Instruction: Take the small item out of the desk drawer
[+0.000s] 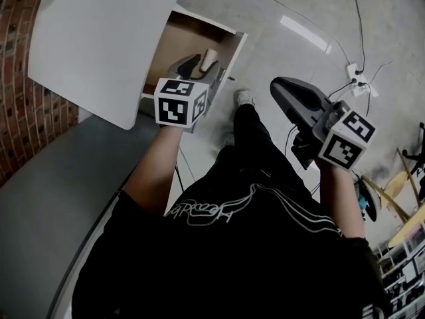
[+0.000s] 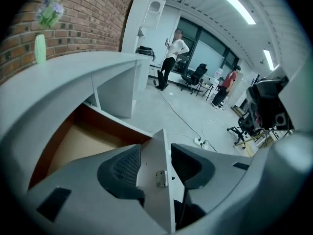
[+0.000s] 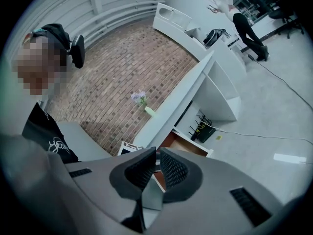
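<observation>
The tabletop (image 1: 99,38) is white, the drawer (image 1: 179,45) tan inside with a white front, the brick wall (image 1: 16,118) red-brown. The left tool (image 1: 199,64) and right tool (image 1: 285,92) are grey, with black-and-white square markers (image 1: 178,105).

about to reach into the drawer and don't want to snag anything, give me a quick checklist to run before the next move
1. Drawer open: ok. The drawer is pulled out and its brown floor shows.
2. Left gripper clear of the drawer: not ok. The left gripper has its jaws apart, but the drawer front panel stands between them.
3. Small item located: cannot tell. A pale object shows beside the left gripper in the head view. The left gripper view shows only bare drawer floor.
4. Right gripper free: ok. The right gripper has its jaws together with nothing between them, and it is held away from the desk.
</observation>
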